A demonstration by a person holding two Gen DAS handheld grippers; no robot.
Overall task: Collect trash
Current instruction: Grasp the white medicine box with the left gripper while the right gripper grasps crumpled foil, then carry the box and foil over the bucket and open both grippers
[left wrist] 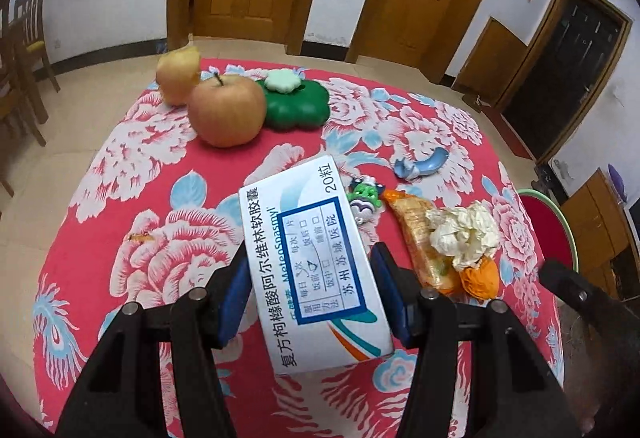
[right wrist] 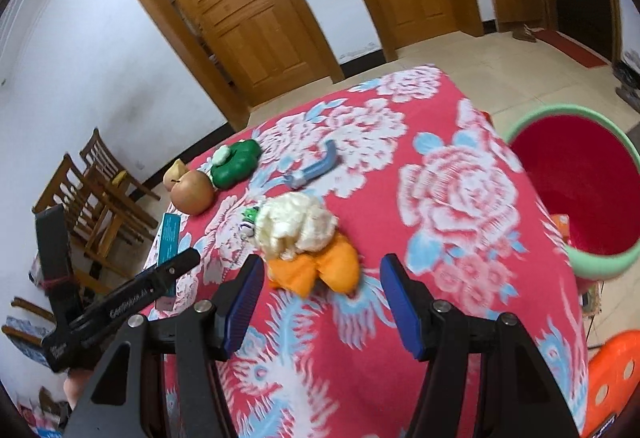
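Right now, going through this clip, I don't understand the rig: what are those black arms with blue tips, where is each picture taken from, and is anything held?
They are hand-held grippers, each with a forward-looking camera. The left camera shows the left gripper clamped on a white medicine box. The right camera shows the right gripper open and empty above orange peel and a crumpled tissue. An apple also lies on the floral tablecloth; a red bin stands beside the table.

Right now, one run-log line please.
left tool: holds box | right tool: open, empty | tissue, peel: on table | bin: beside table
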